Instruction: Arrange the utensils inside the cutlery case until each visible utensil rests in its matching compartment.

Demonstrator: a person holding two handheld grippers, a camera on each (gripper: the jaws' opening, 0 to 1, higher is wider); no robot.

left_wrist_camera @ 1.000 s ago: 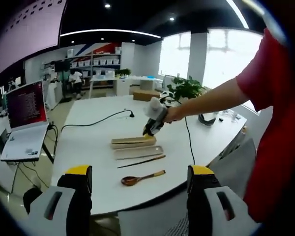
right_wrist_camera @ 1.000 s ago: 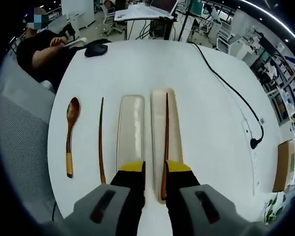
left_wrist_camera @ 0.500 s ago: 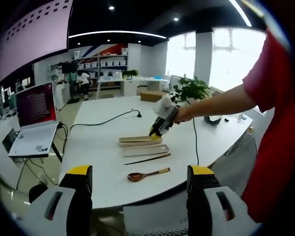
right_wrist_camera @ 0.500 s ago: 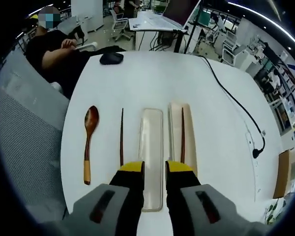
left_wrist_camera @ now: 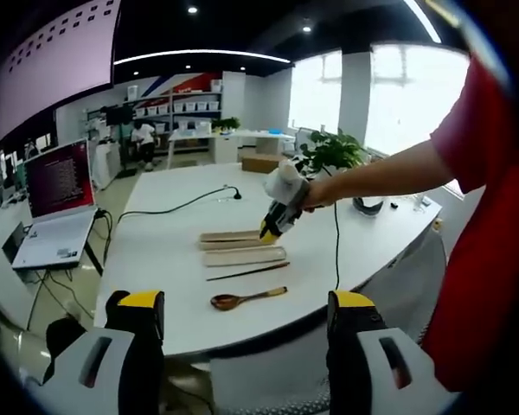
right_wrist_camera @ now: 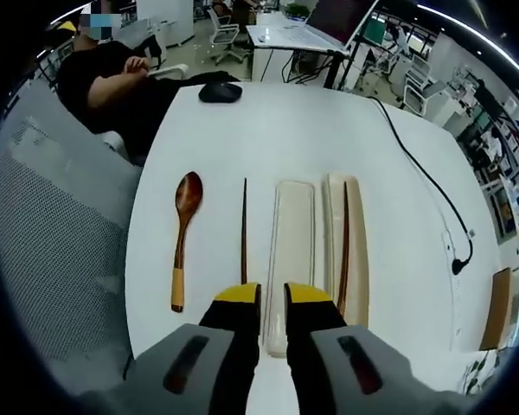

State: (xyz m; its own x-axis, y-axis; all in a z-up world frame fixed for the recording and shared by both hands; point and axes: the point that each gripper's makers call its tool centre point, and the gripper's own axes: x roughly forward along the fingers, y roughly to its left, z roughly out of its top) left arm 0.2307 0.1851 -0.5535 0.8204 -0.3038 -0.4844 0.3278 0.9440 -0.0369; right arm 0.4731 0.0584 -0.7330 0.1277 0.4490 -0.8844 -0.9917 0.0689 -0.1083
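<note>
The right claw (right_wrist_camera: pixel 272 298) hangs nearly closed and empty over the case's vacant tray (right_wrist_camera: pixel 291 251). The loose chopstick (right_wrist_camera: pixel 243 229) lies just left of it; open the jaws and pinch it mid-shaft. The left claw (left_wrist_camera: pixel 242 304) waits open.

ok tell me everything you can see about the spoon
The spoon looks wooden: a dark reddish-brown oval bowl, a slim dark handle and a lighter tan end. It lies flat on the white table, outside the case, bowl pointing away from the right tongs, alongside a loose chopstick without touching it. Nothing holds it.

Spoon (right_wrist_camera: pixel 183 235), chopstick (right_wrist_camera: pixel 243 230) — beside 2 trays (right_wrist_camera: pixel 290 259)
</note>
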